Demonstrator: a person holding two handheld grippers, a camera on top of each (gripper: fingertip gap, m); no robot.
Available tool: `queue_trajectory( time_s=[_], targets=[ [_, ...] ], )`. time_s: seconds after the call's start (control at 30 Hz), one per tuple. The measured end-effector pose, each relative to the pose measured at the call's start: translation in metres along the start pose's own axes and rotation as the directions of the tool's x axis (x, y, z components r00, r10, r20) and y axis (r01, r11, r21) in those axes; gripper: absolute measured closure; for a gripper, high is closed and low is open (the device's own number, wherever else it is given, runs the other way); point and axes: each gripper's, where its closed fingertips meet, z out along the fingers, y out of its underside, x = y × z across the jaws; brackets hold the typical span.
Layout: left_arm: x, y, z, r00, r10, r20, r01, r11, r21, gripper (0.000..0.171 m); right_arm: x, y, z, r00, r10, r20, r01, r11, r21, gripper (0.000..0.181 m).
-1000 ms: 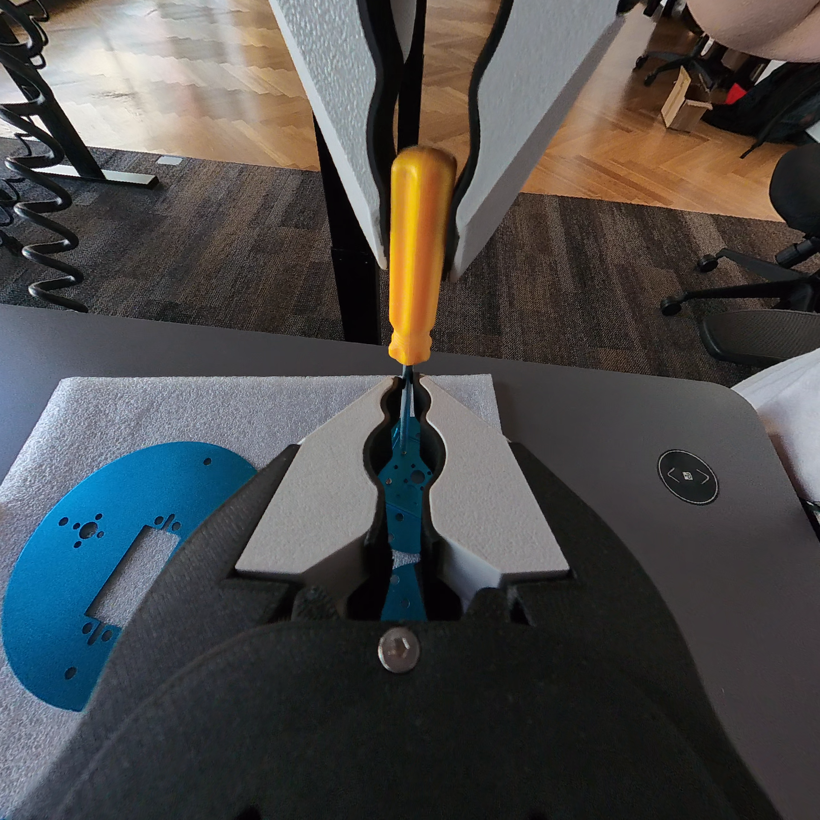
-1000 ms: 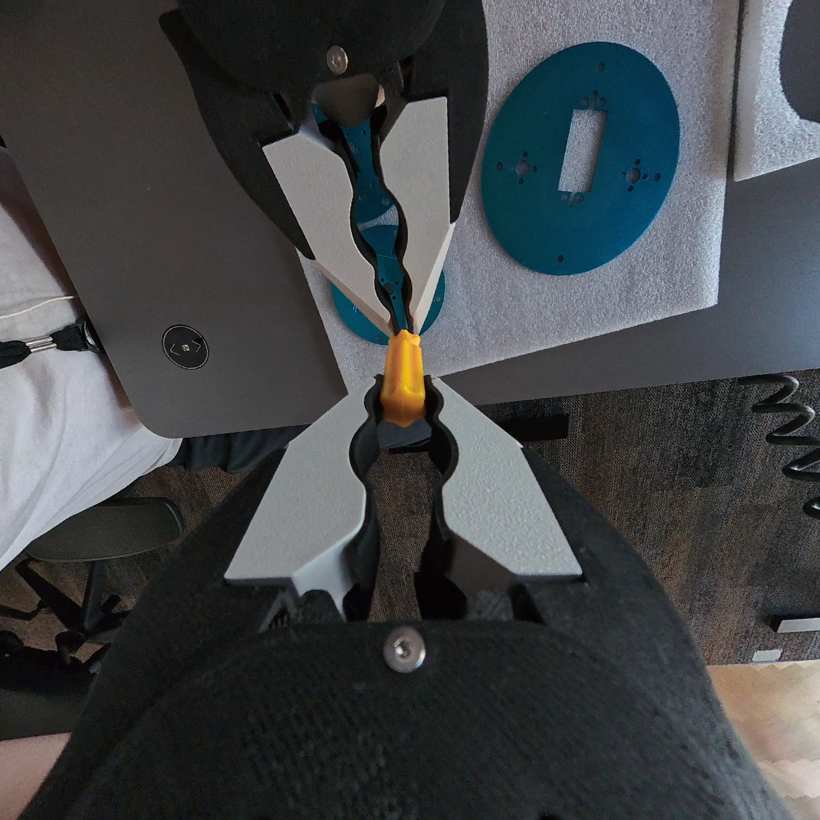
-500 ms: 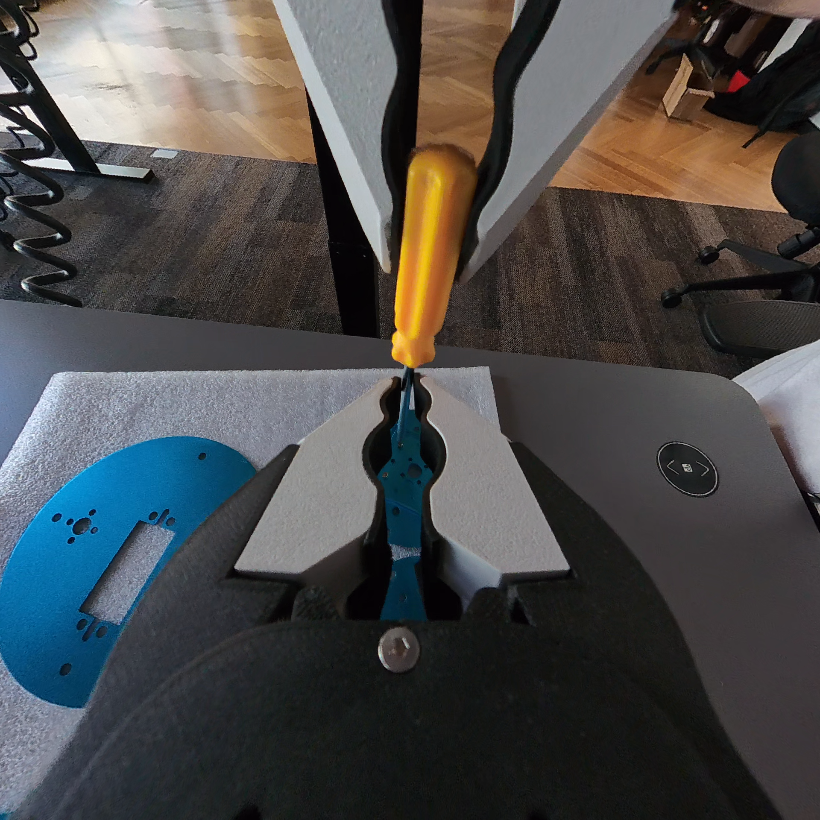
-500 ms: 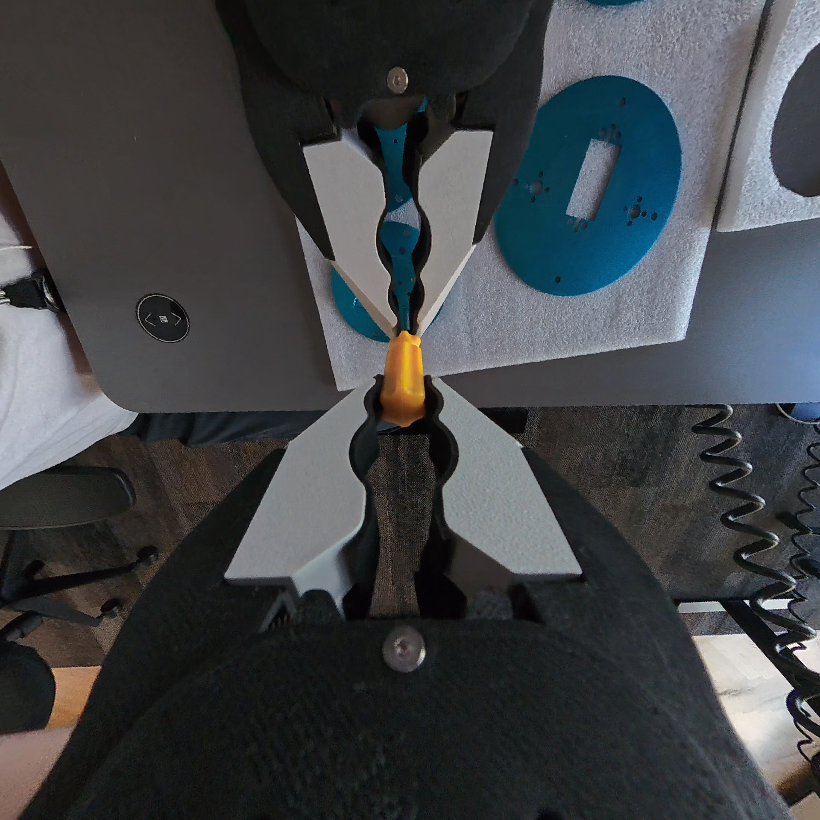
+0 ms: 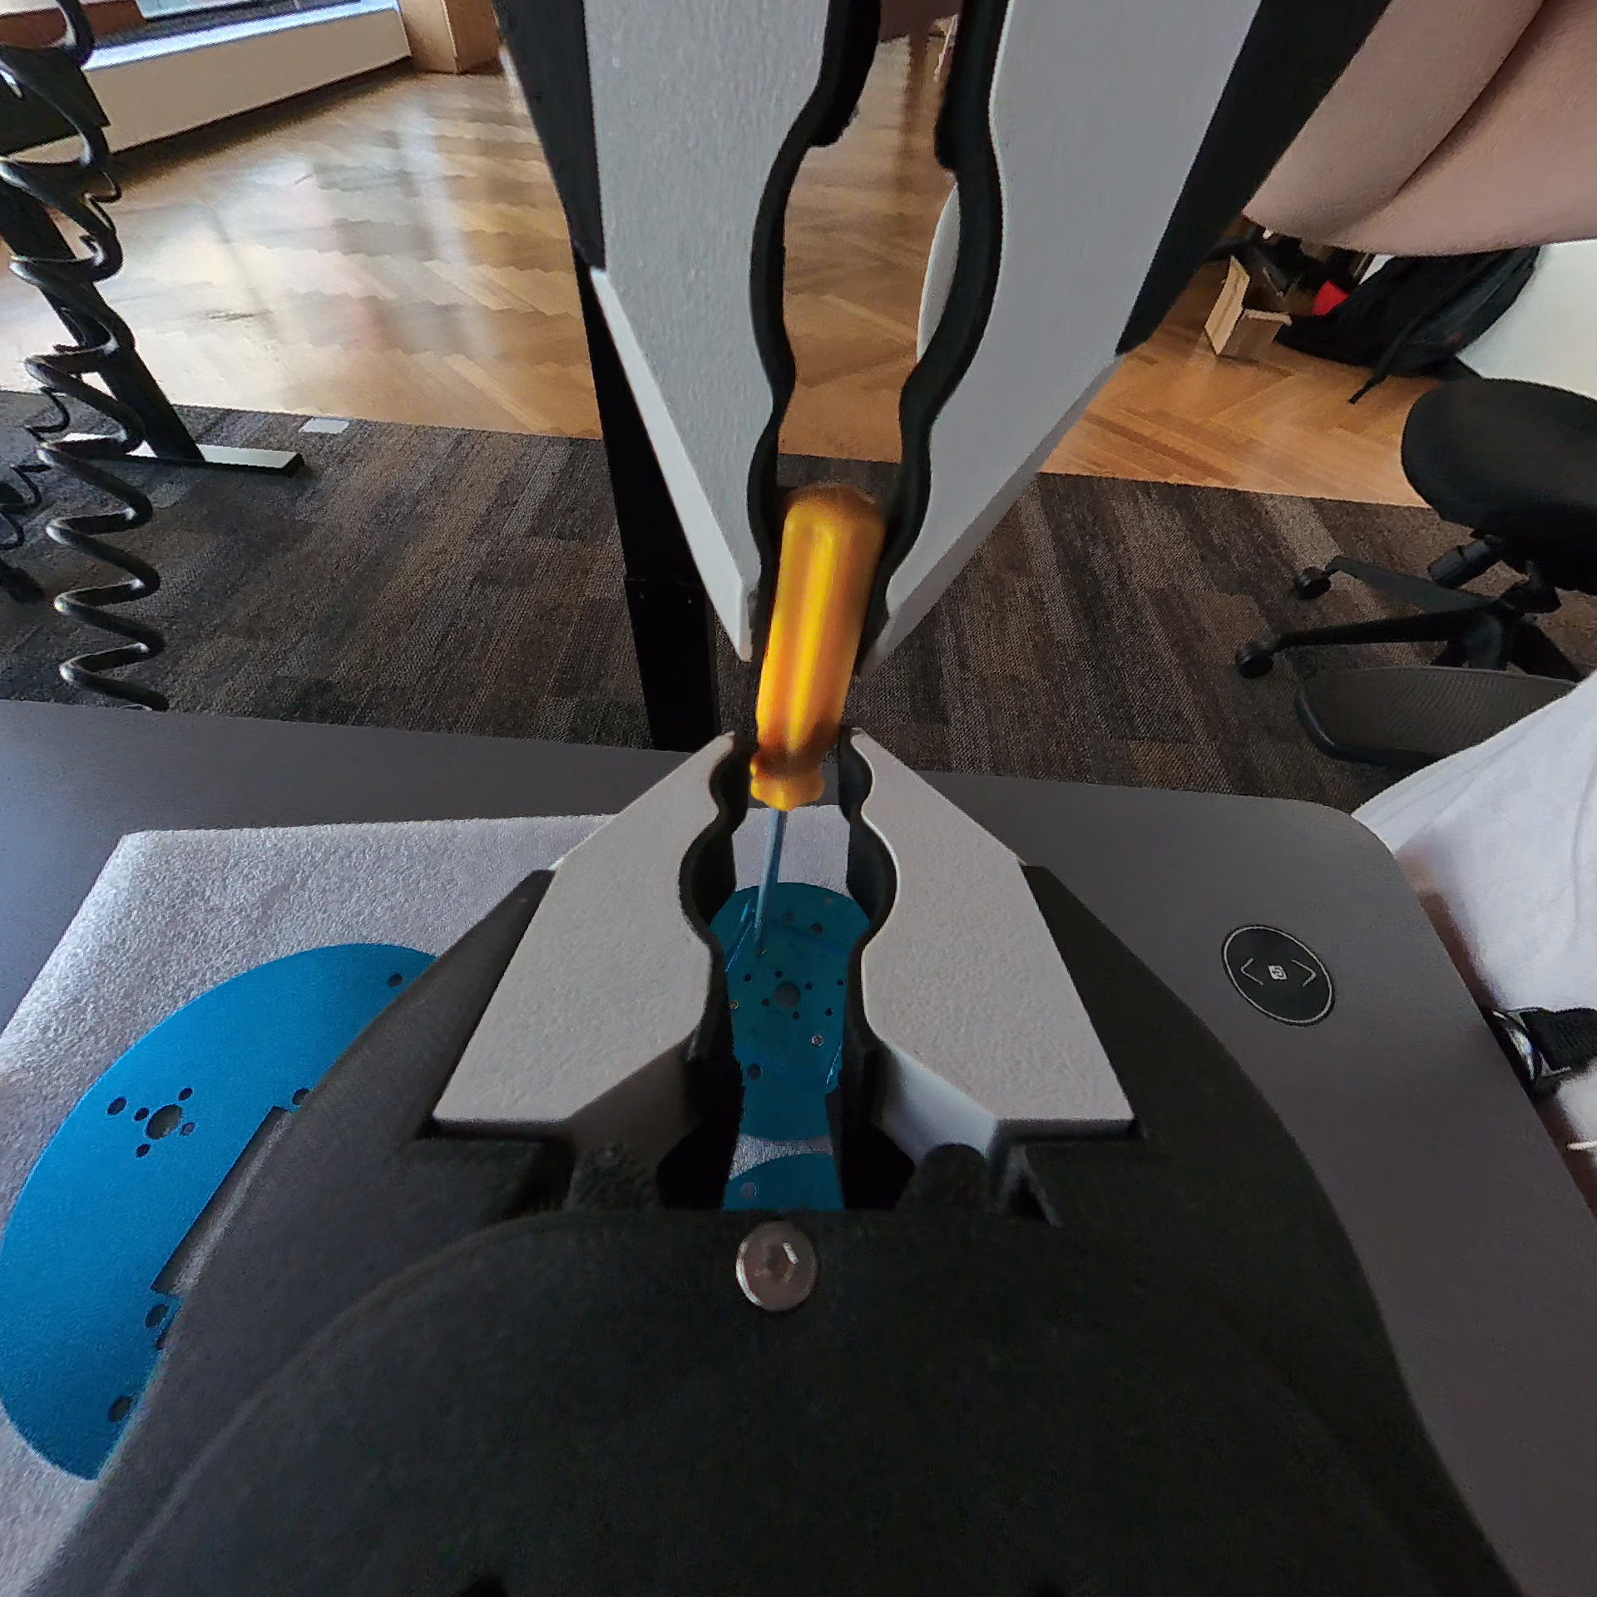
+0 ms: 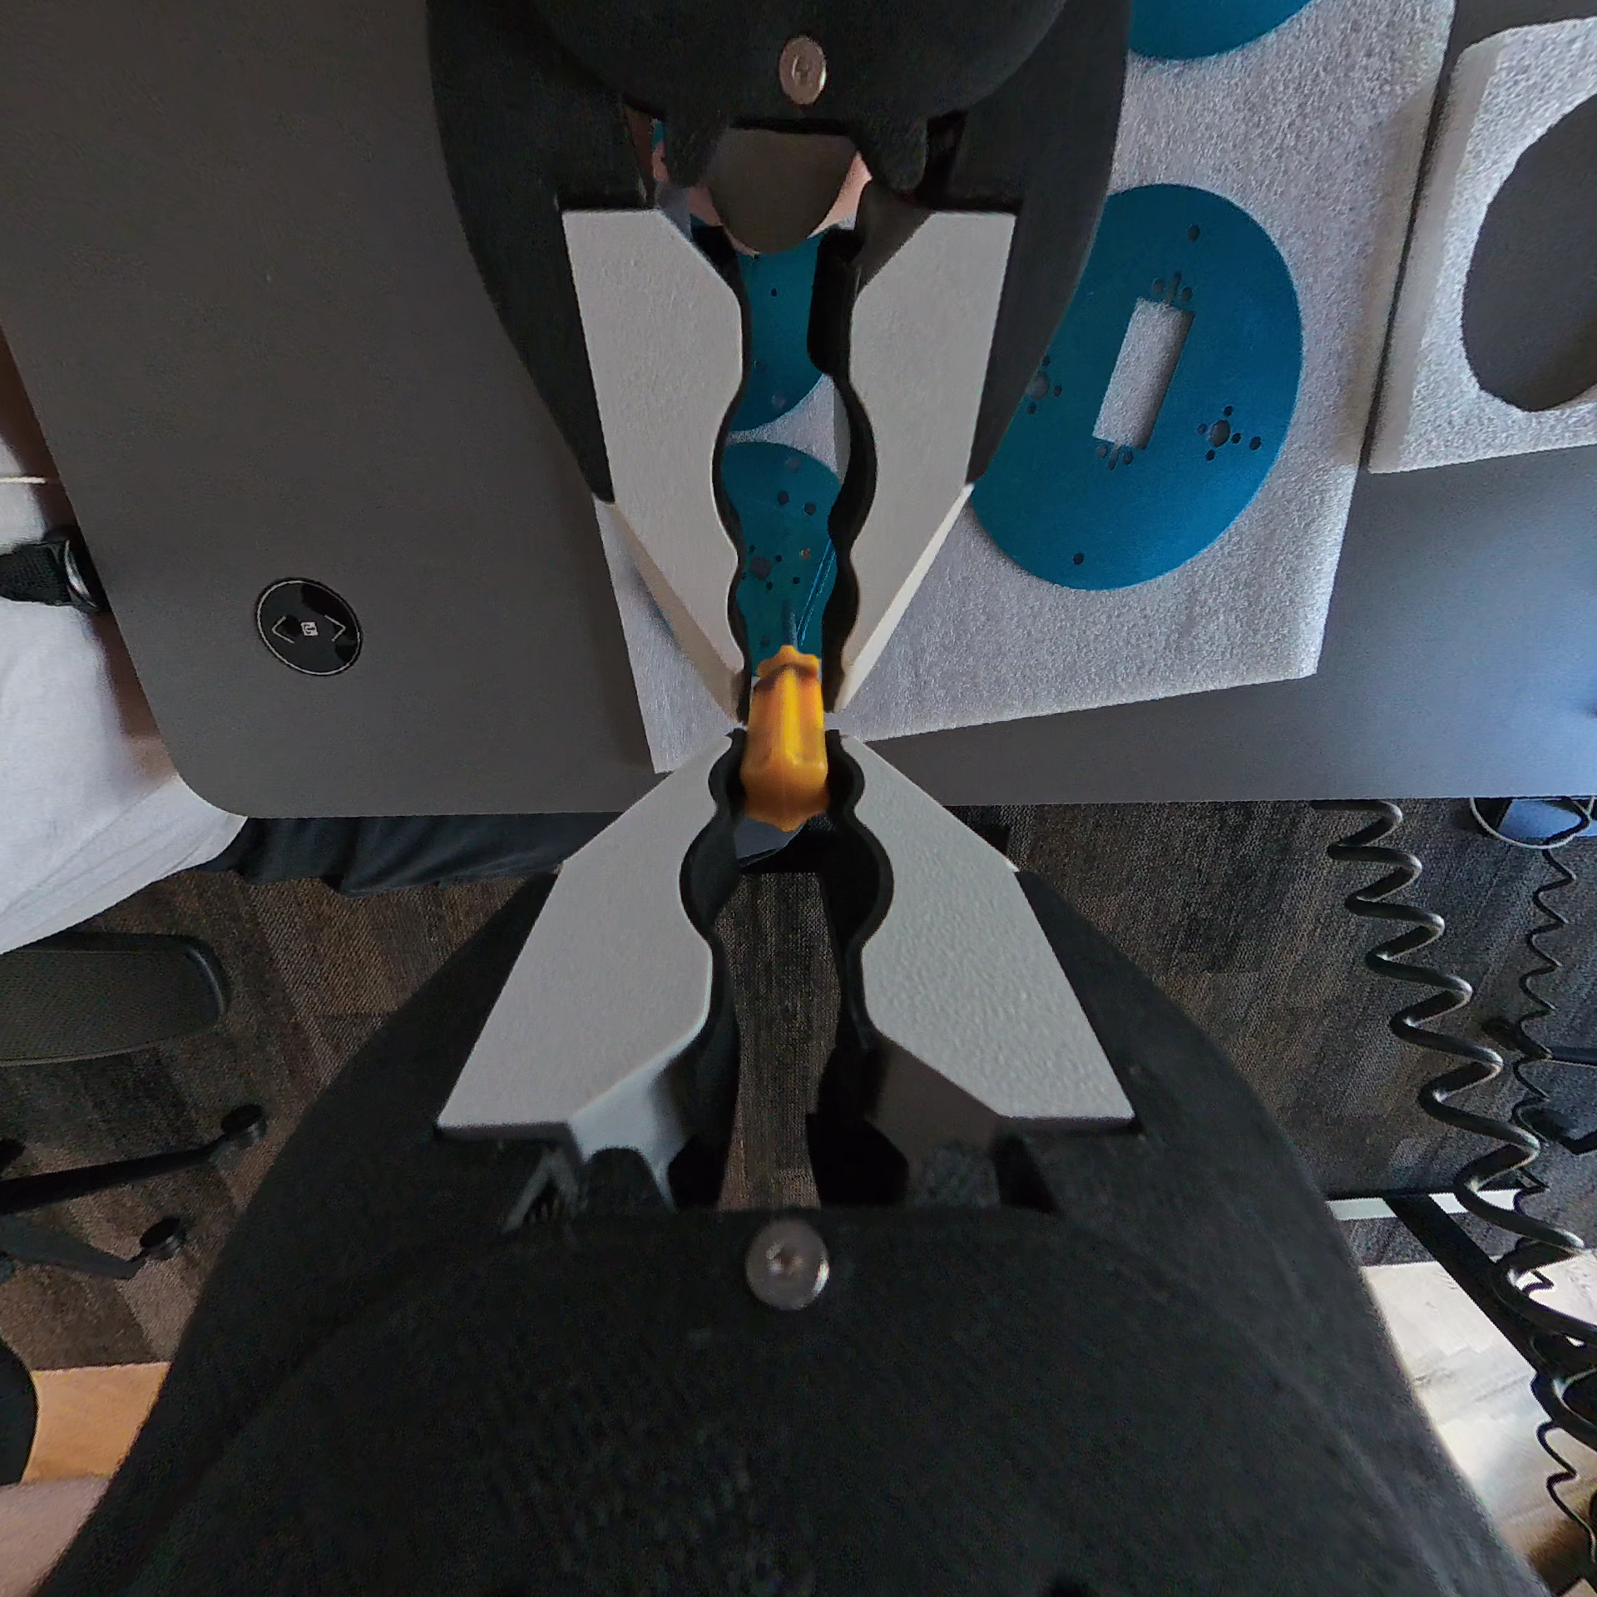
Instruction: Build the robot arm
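Screwdriver (image 5: 812, 639) — slim, light, with a stiff, smooth orange handle best pinched mid-length — stood clamped in the right gripper (image 6: 782, 743), tip on a small blue perforated plate (image 5: 791, 994) between the parted, empty left gripper (image 5: 786, 752) above white foam (image 5: 285, 890).

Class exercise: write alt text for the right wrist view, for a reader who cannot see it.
The right gripper clamps the orange handle of a screwdriver, whose tip points at a small blue perforated plate between the left gripper's parted jaws. A large blue disc lies on white foam on a grey desk.
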Motion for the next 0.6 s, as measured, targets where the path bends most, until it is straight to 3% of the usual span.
queue_trajectory(
  time_s=[0.6],
  targets=[
    [-0.0032,-0.0041,0.0024,0.998,0.041,0.052,-0.042,0.999,0.018,0.156,0.0028,-0.003,0.0001,0.997,-0.071,0.033,0.074,0.993,-0.088,0.164]
  ],
)
